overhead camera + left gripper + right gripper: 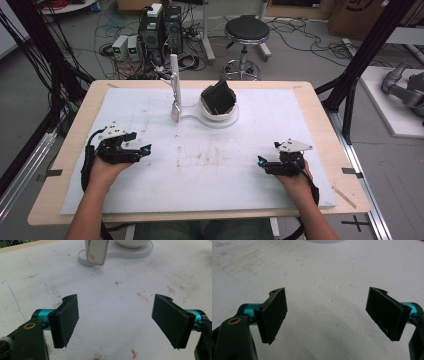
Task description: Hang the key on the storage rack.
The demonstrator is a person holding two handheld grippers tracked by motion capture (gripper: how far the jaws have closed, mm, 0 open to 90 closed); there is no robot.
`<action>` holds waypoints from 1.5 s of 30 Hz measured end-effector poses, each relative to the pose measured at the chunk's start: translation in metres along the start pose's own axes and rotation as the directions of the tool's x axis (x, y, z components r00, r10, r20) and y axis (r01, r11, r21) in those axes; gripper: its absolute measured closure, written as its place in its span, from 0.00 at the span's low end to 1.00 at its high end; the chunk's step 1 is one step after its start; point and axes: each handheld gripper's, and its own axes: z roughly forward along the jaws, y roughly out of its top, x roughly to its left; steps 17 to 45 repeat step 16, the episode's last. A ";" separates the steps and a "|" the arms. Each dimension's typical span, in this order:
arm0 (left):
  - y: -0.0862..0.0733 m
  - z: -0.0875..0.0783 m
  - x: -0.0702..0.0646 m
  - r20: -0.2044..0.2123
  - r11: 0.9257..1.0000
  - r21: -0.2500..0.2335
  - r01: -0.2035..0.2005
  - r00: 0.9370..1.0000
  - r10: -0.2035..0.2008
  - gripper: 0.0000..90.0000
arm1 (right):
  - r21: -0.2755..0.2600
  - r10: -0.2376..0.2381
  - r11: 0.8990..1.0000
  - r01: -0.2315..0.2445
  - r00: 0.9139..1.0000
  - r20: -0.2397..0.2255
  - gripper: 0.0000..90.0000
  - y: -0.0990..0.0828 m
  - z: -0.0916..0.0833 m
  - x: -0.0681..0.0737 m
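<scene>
My left gripper (145, 150) rests low over the left side of the white board (210, 165), held by a hand. In the left gripper view its jaws (116, 315) stand wide apart, with only bare board between them. Over the right side, my right gripper (261, 162) points left; its jaws (325, 312) are also open and hold nothing. At the back middle stands a white holder (220, 120) with a bowl that carries a black boxy object (218, 97). A white upright post (174, 80) bears a hanging white tag (97, 252), ahead of the left gripper.
The white board lies on a wooden table (75, 145). Behind the table are a black stool (246, 31), computer boxes (160, 30) and loose cables on the floor. Black frame posts (360, 60) stand at both sides.
</scene>
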 end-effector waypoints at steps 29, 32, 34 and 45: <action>-0.003 0.005 0.005 -0.003 1.000 0.022 0.013 1.000 -0.013 0.24 | 0.009 0.008 1.000 -0.008 1.000 0.000 0.19 -0.002 0.000 0.000; -0.003 0.005 0.005 -0.003 1.000 0.022 0.013 1.000 -0.013 0.24 | 0.009 0.008 1.000 -0.008 1.000 0.000 0.19 -0.002 0.000 0.000; -0.003 0.005 0.005 -0.003 1.000 0.022 0.013 1.000 -0.013 0.24 | 0.009 0.008 1.000 -0.008 1.000 0.000 0.19 -0.002 0.000 0.000; -0.003 0.005 0.005 -0.003 1.000 0.022 0.013 1.000 -0.013 0.24 | 0.009 0.008 1.000 -0.008 1.000 0.000 0.19 -0.002 0.000 0.000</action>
